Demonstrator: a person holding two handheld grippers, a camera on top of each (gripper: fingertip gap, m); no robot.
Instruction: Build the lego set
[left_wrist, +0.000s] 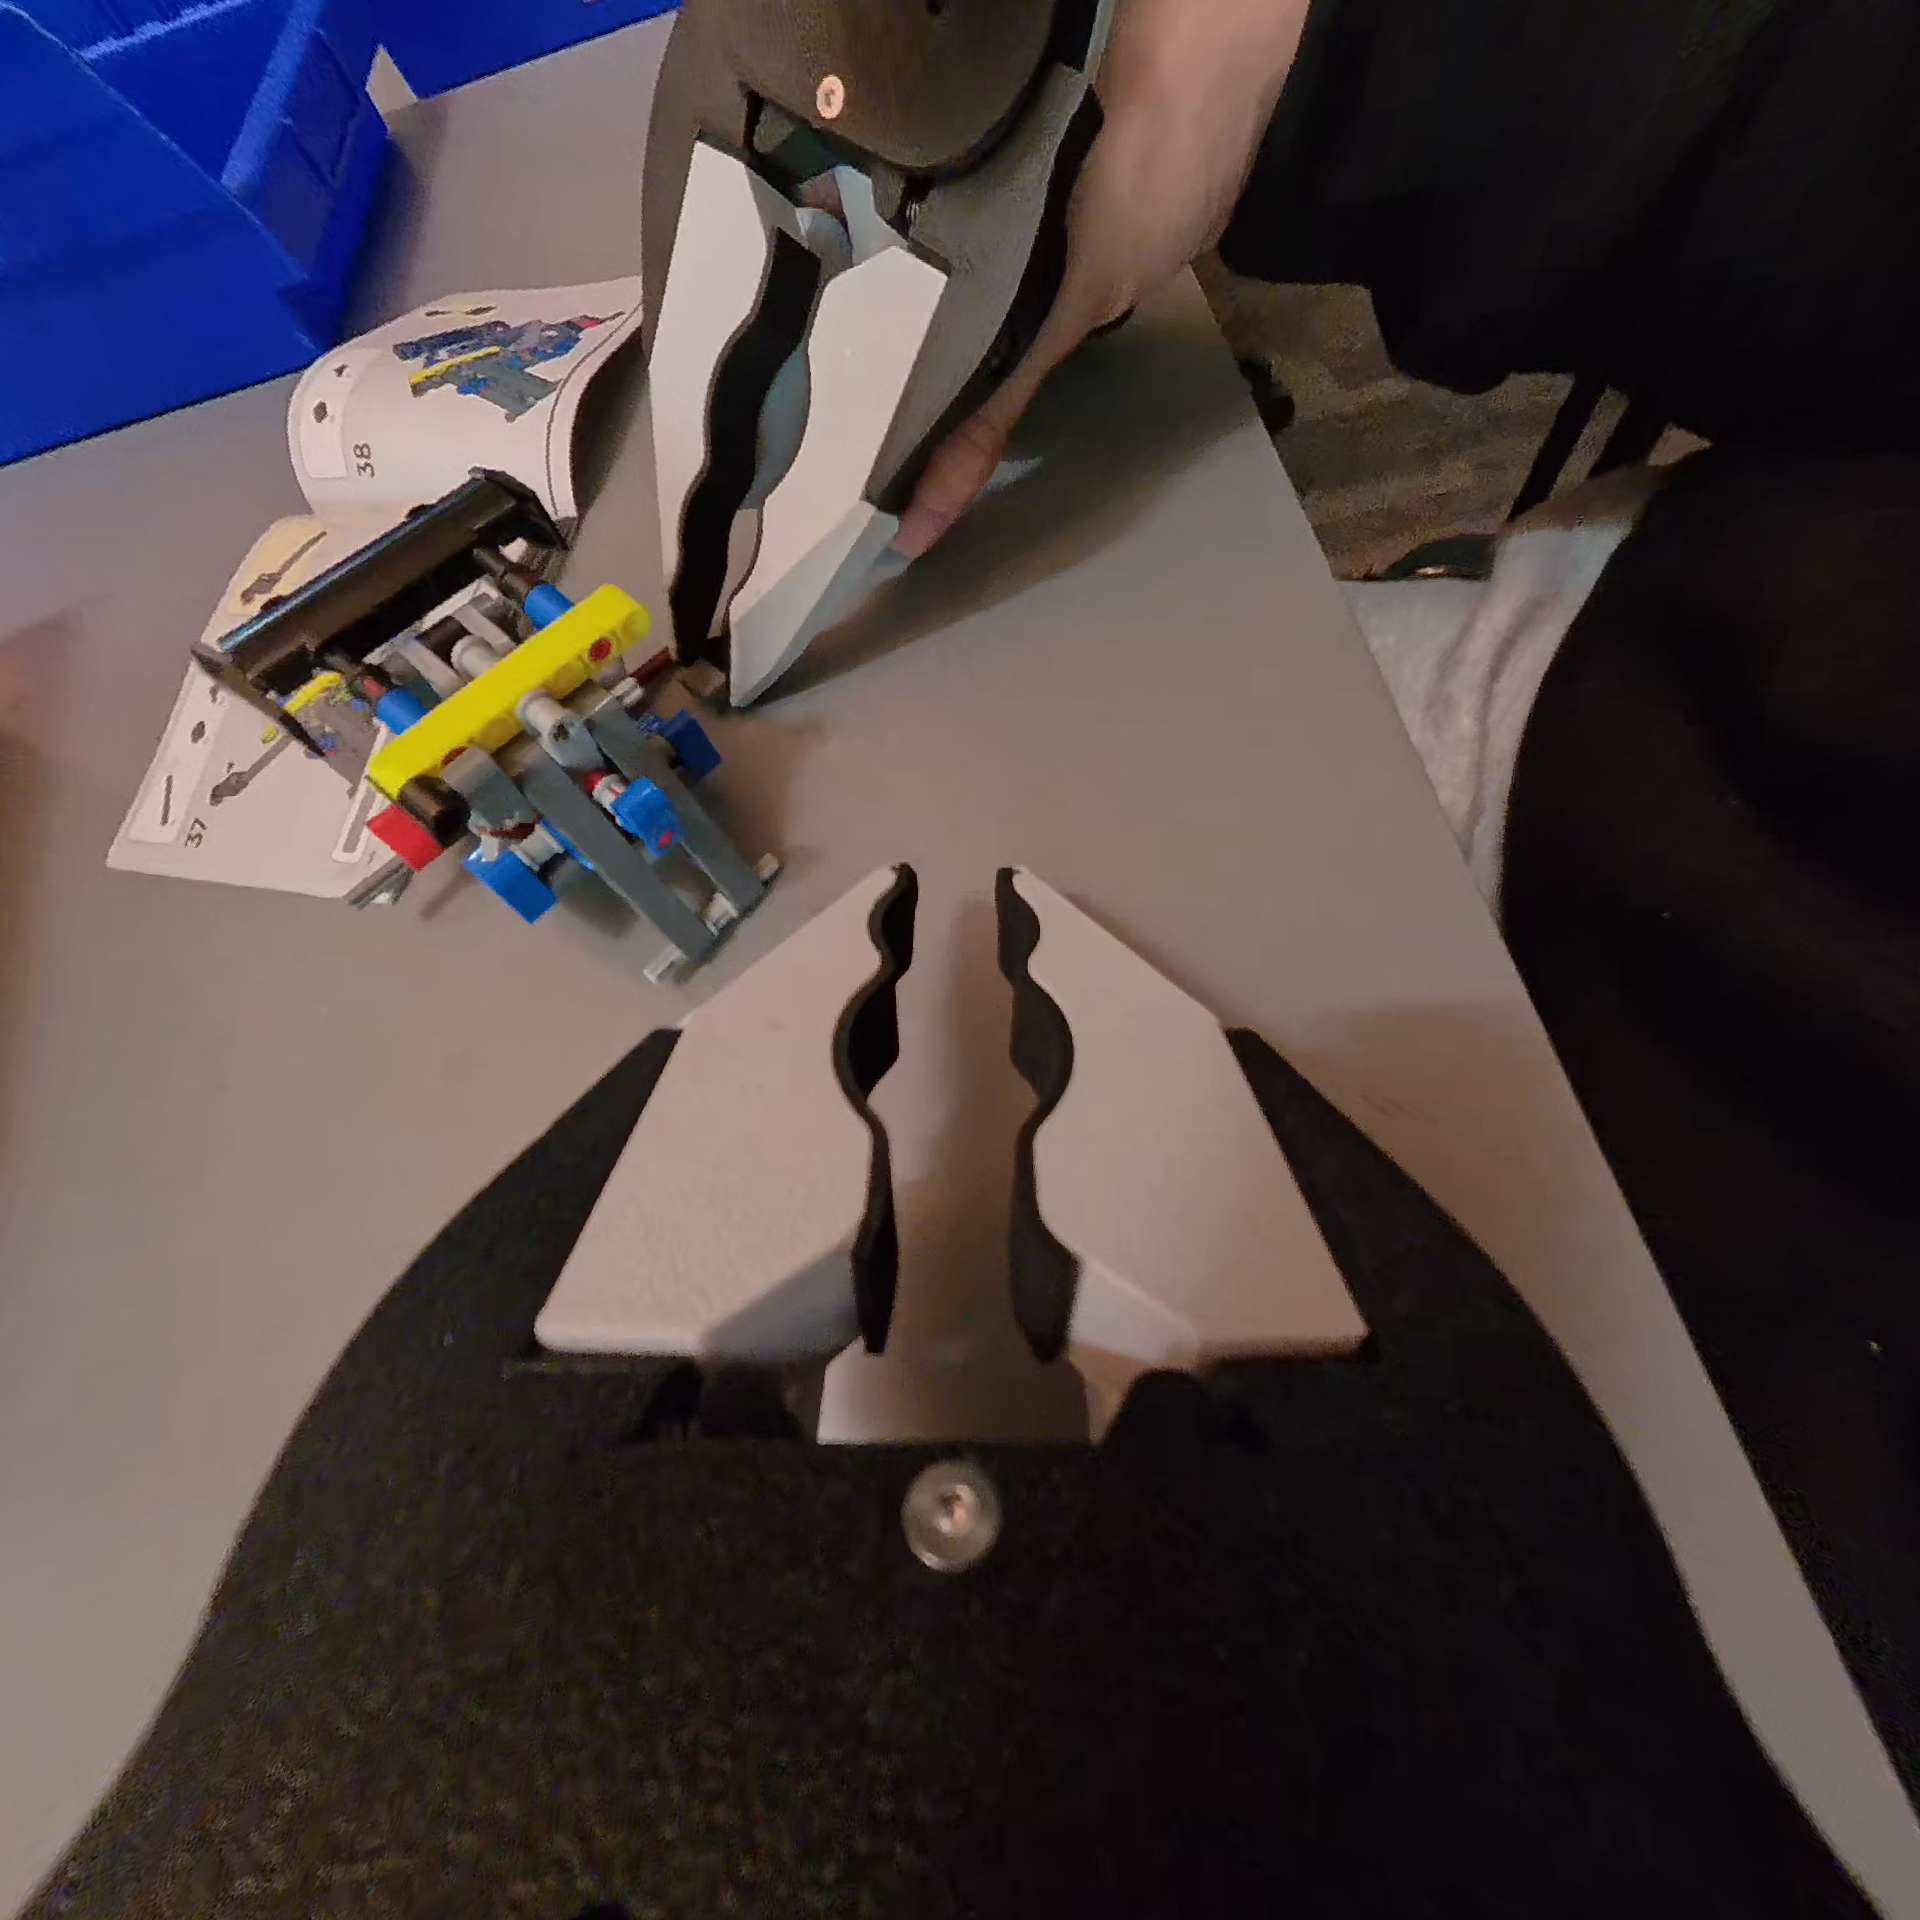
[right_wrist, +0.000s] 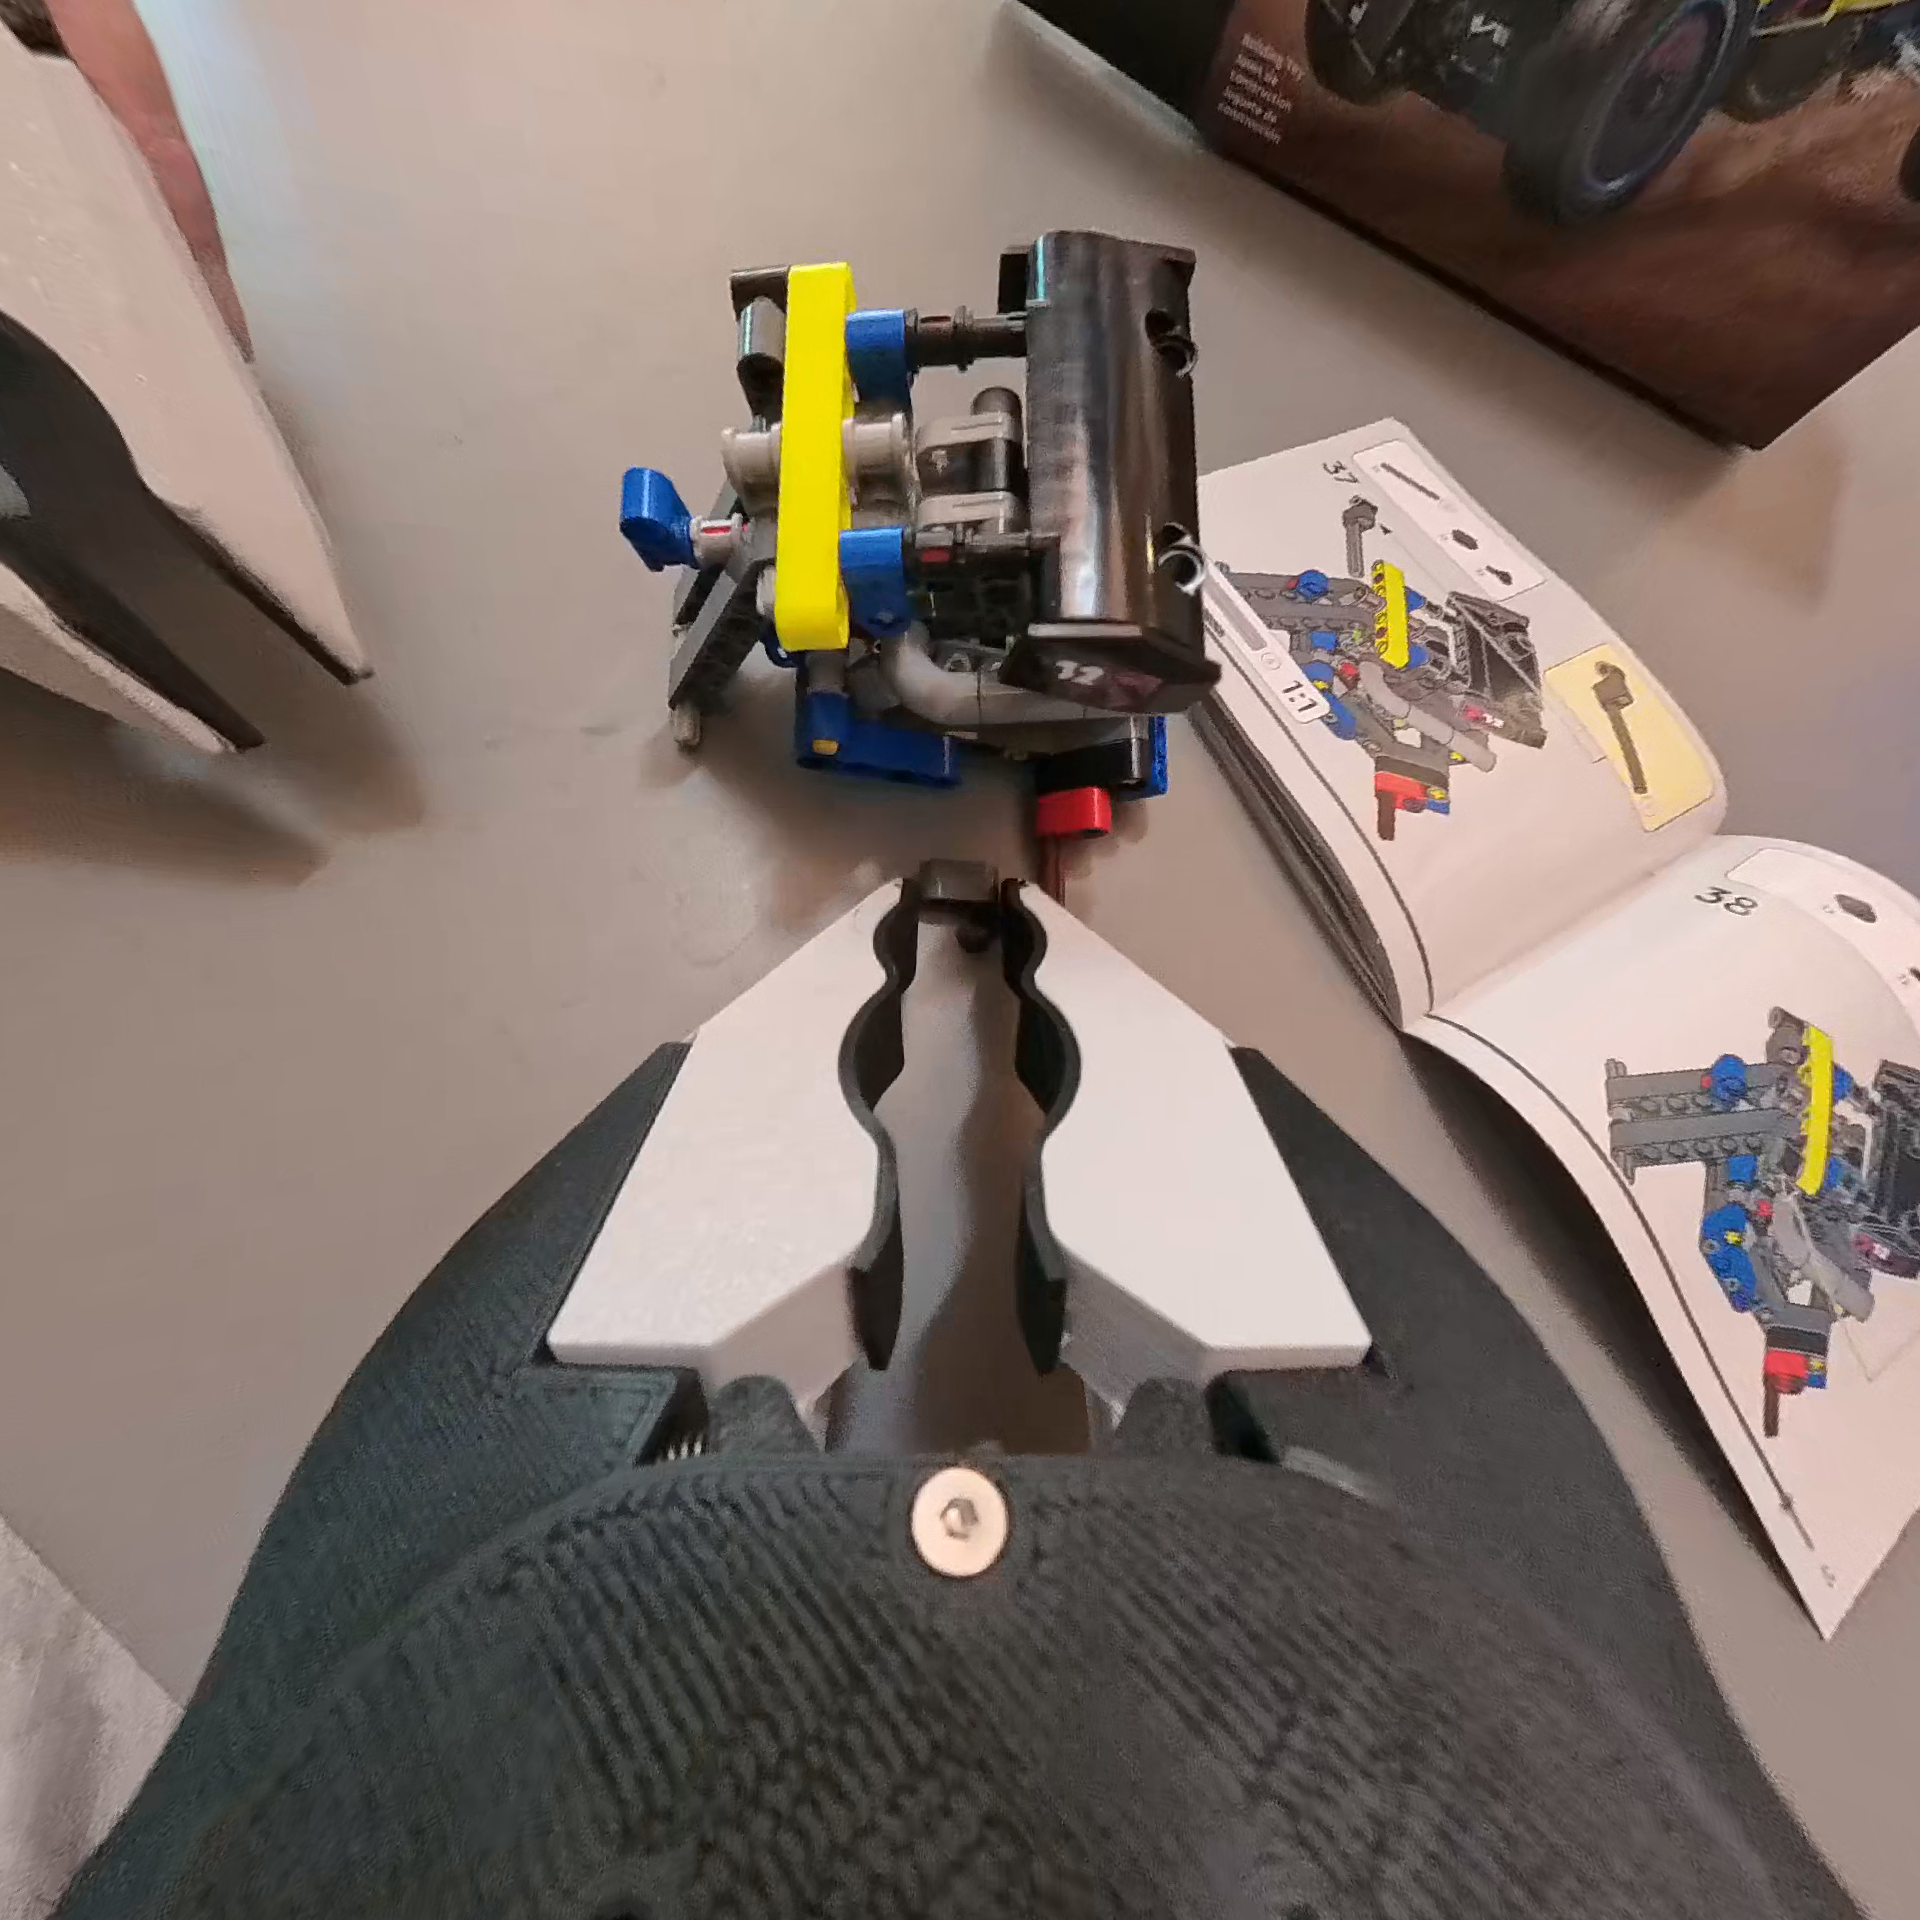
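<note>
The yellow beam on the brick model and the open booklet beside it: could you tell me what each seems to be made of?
The yellow beam looks like moulded plastic: smooth, evenly coloured, slightly glossy, with rounded ends. The open booklet looks like thin printed paper, probably lightly coated: its pages curl up from the spine and show stacked sheet edges.

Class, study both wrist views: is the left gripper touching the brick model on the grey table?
Apart. The left wrist view shows bare table between the left gripper and the brick model; its open fingertips hold nothing.

open instruction booklet (right_wrist: 1507, 790) on grey table (right_wrist: 468, 312) | blue bins (left_wrist: 156, 208) far-left | dark printed box (right_wrist: 1558, 208)
</note>
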